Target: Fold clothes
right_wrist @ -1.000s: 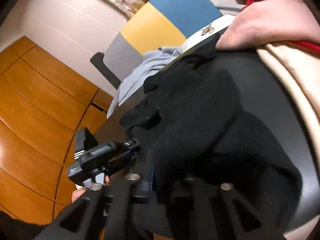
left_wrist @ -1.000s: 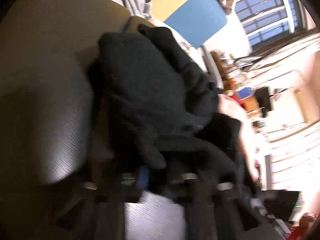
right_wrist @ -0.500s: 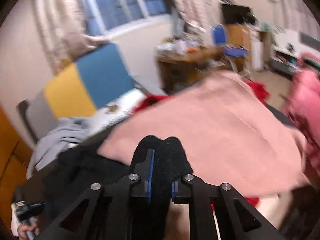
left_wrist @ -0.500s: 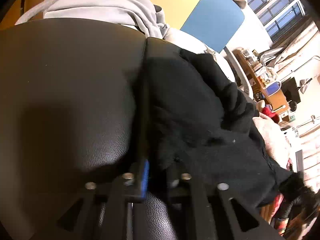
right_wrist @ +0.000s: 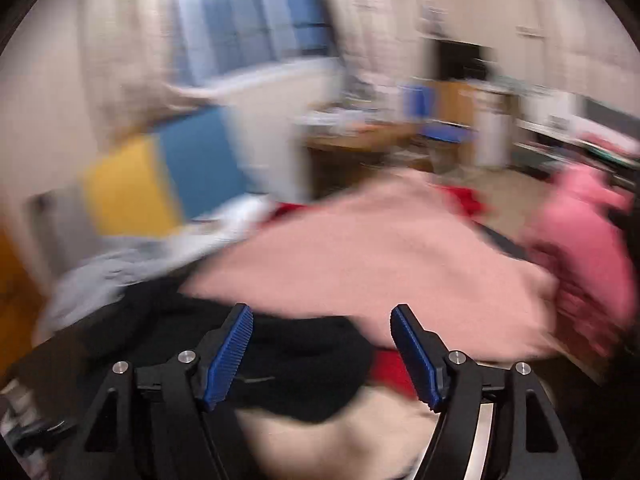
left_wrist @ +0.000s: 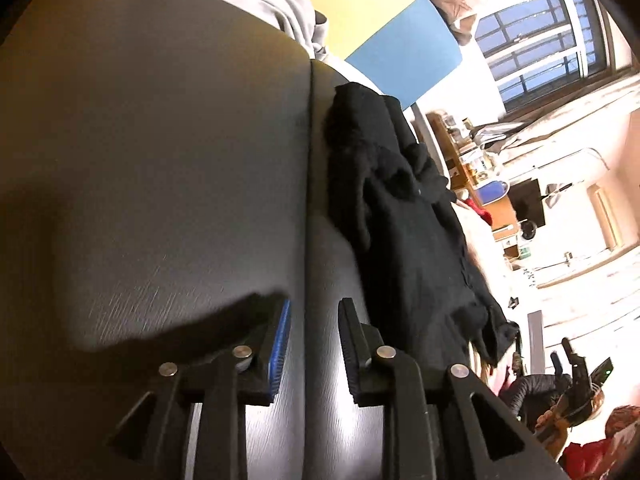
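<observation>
Both tools opening, empty; black garment on seat, perhaps folded.

The right claw is opening, its blue pads wide apart with nothing pinched between them. Just below lies a black garment, crumpled, beside a broad pink cloth that spreads toward the far side (everything is smeared by motion). A grey garment sits off to the left, near a yellow-and-blue panel.
</observation>
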{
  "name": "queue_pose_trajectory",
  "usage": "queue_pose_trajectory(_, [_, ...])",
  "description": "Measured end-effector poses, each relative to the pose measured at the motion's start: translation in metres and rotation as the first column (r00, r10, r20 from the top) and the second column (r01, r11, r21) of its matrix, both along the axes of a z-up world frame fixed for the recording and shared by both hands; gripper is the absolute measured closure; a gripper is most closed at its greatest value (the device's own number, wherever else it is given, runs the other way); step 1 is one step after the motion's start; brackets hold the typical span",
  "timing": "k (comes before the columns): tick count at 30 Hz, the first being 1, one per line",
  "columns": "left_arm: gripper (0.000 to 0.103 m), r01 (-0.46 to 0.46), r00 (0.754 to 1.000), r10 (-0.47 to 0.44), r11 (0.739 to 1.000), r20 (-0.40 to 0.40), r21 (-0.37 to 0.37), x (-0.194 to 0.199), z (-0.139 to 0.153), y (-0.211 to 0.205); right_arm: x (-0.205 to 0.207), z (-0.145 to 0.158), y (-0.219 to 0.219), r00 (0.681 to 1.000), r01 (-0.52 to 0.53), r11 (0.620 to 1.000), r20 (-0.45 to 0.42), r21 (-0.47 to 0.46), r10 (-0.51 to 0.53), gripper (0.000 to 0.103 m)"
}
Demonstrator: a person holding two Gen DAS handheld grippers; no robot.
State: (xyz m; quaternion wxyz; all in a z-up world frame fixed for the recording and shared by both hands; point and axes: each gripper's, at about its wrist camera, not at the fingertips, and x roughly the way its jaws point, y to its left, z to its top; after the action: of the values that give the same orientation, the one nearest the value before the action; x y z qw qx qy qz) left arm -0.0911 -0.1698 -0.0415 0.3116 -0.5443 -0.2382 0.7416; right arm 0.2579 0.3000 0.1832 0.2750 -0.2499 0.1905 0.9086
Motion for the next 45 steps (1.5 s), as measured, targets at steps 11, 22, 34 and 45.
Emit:
queue_pose_trajectory(11, [0.074, 0.067, 0.994, -0.065, 0.997, -0.083, 0.027, 0.037, 0.019, -0.013, -0.172, -0.131, -0.270, 0.617, -0.687, 0.726, 0.505, -0.027, 0.603, 0.025])
queue_pose_trajectory(22, [0.072, 0.154, 0.987, -0.150, 0.986, -0.065, 0.059, 0.049, 0.013, 0.002, -0.162, -0.095, -0.135, 0.848, -0.479, 0.770, 0.005, -0.422, 0.530, 0.088])
queue_pose_trajectory(34, [0.068, 0.354, 0.928, -0.366, 0.925, 0.071, 0.136, 0.059, 0.003, 0.128, -0.072, -0.165, -0.016, 0.957, -0.260, 0.666, -0.279, -0.699, 0.081, 0.025])
queue_pose_trajectory(45, [0.050, 0.260, 0.919, -0.329, 0.920, 0.219, 0.292, 0.058, -0.018, 0.202, -0.071, -0.173, 0.021, 0.940, -0.315, 0.668, -0.318, -0.675, 0.122, 0.025])
